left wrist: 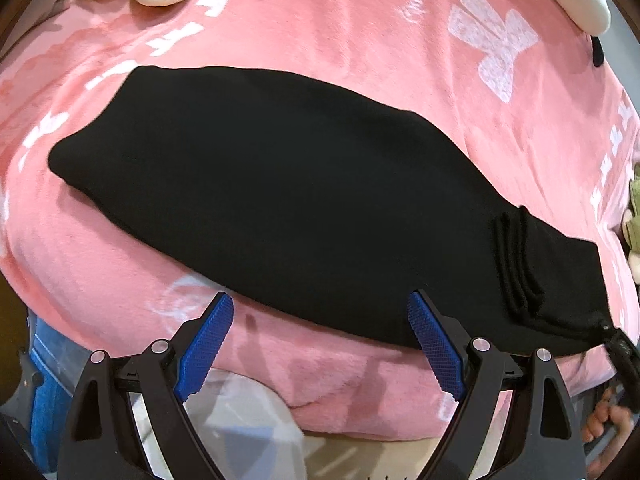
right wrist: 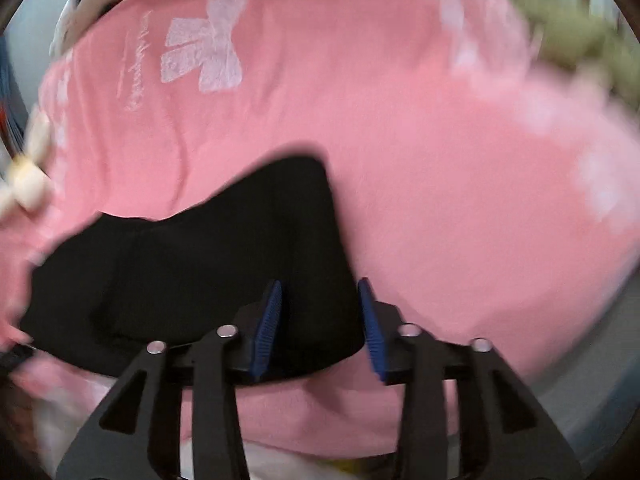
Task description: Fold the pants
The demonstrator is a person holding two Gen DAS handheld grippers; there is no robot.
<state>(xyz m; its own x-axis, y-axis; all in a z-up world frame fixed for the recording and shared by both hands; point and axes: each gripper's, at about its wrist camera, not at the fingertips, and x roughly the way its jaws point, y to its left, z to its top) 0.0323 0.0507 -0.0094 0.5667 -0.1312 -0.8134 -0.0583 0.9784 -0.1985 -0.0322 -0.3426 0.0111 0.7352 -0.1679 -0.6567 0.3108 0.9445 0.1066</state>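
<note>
Lying folded on pink blanket (left wrist: pixel 360 60) with unreadable white script, black pants (left wrist: pixel 260 200); both grippers released.

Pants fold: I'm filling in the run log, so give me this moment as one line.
pants: black, flat on pink blanket | left hand-held gripper: open, empty | right hand-held gripper: open, astride pants corner

The pants (left wrist: pixel 280 200) are black, of a soft matte fabric, and lie folded lengthwise into one long, flat band on a pink blanket (left wrist: pixel 360 40) printed with white marks. In the left wrist view the band runs slantwise from a rounded end at upper left down to lower right, where the cloth bunches into several ridged pleats. In the blurred right wrist view one squared end (right wrist: pixel 296 208) lies flat on the pink.
</note>
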